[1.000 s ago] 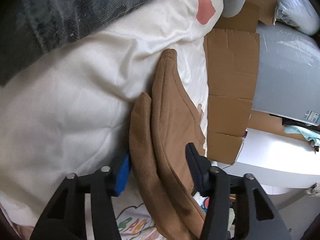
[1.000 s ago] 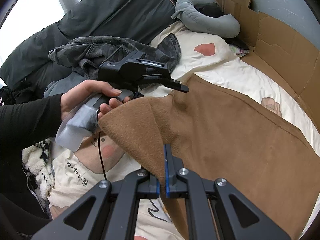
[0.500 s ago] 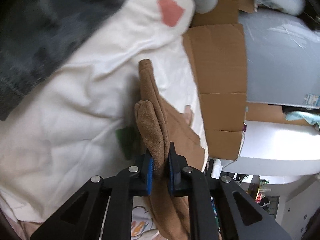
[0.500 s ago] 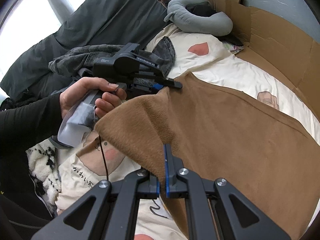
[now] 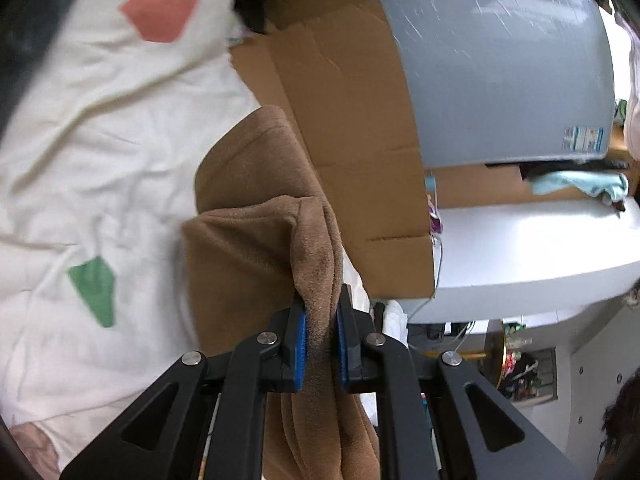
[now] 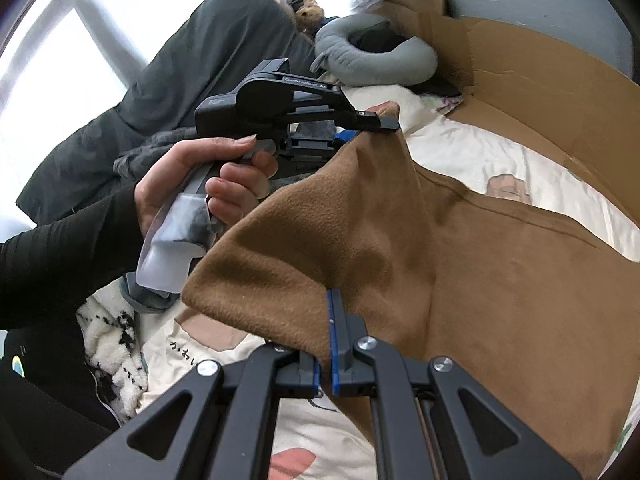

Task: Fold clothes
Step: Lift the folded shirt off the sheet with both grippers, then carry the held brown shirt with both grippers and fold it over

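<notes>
Left wrist view: left gripper [image 5: 321, 340] clamped on a bunched fold of the brown fleece garment [image 5: 256, 248], blue pads [image 5: 301, 346] pressing it from both sides, cloth lifted off the cream bedsheet [image 5: 100, 152]. Cardboard [image 5: 352, 152] stands beside the bed. Right wrist view: right gripper [image 6: 329, 344] clenched on the garment's near edge; a hand [image 6: 200, 184] in a black sleeve [image 6: 60, 256] holds the left tool at the raised corner. Rest of the garment lies spread on the sheet; grey neck pillow [image 6: 372, 60] behind.
</notes>
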Tool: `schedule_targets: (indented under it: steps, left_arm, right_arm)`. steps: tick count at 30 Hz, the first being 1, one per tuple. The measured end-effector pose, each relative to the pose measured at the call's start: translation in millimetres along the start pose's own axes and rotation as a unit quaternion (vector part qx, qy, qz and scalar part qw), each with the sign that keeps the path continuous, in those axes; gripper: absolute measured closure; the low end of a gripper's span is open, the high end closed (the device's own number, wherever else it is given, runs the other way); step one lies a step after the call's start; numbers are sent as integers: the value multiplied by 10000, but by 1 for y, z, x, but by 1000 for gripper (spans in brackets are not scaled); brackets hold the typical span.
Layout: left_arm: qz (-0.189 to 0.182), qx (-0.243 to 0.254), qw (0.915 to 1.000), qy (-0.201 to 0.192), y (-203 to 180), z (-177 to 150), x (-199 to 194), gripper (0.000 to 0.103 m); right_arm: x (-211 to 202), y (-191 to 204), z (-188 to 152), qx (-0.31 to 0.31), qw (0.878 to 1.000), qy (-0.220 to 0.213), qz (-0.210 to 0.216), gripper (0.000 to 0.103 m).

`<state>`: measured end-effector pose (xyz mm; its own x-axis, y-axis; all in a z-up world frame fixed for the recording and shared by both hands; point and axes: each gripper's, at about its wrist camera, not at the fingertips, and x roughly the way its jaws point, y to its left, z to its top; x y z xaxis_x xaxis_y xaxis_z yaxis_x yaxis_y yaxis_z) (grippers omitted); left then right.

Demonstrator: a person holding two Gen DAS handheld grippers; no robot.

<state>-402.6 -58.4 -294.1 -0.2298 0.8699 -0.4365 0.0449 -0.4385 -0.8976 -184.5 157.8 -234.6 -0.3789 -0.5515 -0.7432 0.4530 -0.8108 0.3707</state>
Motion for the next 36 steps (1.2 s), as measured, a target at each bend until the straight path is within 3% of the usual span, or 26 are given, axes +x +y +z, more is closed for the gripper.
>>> schedule_targets:
  steps: [9,26,36]
  left_arm:
    - [100,204,9996,137,-35,-10,27,92]
    - [257,668,9958,576,-102,-29,126,92]
    - [481,895,9896,1022,-109,-53,197,92]
  right_arm:
    - [-34,-36,-20,633,9972,-383,-63,99]
    - [-87,-105,-82,2045,9742,-935,-176,99]
    - [-92,-131,-117,2495,9647,-780,-321,99]
